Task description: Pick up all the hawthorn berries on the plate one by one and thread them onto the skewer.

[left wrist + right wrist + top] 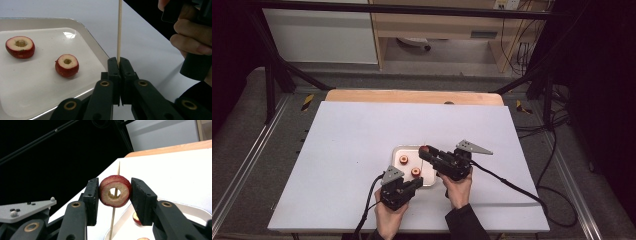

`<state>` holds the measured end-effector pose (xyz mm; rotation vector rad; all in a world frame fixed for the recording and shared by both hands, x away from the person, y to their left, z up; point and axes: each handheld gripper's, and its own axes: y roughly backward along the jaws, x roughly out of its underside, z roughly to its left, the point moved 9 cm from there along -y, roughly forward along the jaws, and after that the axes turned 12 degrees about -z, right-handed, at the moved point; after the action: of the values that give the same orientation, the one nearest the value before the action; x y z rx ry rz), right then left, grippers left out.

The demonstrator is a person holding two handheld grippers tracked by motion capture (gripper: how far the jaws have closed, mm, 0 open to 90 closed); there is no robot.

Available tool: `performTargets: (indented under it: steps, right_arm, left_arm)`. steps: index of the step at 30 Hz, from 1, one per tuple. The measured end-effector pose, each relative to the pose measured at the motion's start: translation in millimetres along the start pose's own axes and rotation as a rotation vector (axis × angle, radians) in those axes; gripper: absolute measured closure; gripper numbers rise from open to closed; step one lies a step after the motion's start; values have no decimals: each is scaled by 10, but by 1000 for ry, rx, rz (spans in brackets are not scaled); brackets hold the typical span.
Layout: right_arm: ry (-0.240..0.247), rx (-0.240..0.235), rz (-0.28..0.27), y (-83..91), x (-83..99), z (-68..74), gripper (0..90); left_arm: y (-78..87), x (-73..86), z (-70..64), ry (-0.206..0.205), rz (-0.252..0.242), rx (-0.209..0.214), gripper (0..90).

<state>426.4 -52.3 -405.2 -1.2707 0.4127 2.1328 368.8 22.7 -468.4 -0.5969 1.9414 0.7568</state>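
My left gripper (119, 62) is shut on a thin wooden skewer (119, 30) that stands upright from its jaws, just right of the tray. My right gripper (115, 192) is shut on a cored red fruit ring (115, 191), whose hole faces the camera. The skewer (113, 217) stands just behind the ring and shows through the hole. In the high view the right gripper (428, 151) holds the ring (424, 149) above the tray's far right corner, and the left gripper (416, 184) is at the tray's near edge. Two more cored fruit pieces (20, 46) (67, 65) lie on the tray.
The small white tray (398, 150) sits mid-table on a white tabletop (352, 150). The person's right hand (190, 37) is close on the right of the left gripper. A wooden strip (412, 96) edges the table's far side, with dark frame bars beyond.
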Motion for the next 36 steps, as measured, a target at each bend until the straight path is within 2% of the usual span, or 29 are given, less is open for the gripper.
performTargets:
  steps: [2,10,16,25,26,28,29,30,31,32,33,34,35,36]
  right_arm:
    - [-7,-3,35,11,55,0,603]
    - [5,-29,120,42,311,62,603]
    - [28,-20,131,69,343,66,603]
    - [21,-31,158,70,404,68,594]
    - [25,-35,158,71,398,69,583]
    - [48,-32,144,75,365,61,494]
    - [48,-32,144,75,365,61,494]
    - [68,-37,154,95,326,50,464]
    - [68,-37,154,95,326,50,464]
    - [91,-29,163,108,290,24,414]
    - [91,-29,163,108,290,24,414]
    - [95,-25,168,111,281,12,384]
    - [105,-15,199,115,271,-31,319]
    - [105,-15,199,115,271,-31,319]
  left_arm:
    - [7,-51,9,4,-21,-2,888]
    - [4,-115,59,-12,-19,-17,888]
    - [-7,-80,64,-33,-3,-11,889]
    - [7,-84,91,-55,-8,-11,888]
    - [20,-88,102,-64,-11,-12,888]
    - [48,-95,144,-78,-14,-23,888]
    - [48,-95,144,-78,-14,-23,888]
    - [68,-94,177,-87,-14,-27,888]
    - [81,-92,198,-92,-12,-31,888]
    - [113,-79,239,-97,-7,-36,888]
    - [113,-79,239,-97,-7,-36,888]
    - [133,-74,265,-110,-6,-42,888]
    - [147,-61,278,-115,2,-44,888]
    - [156,-54,289,-121,4,-47,888]
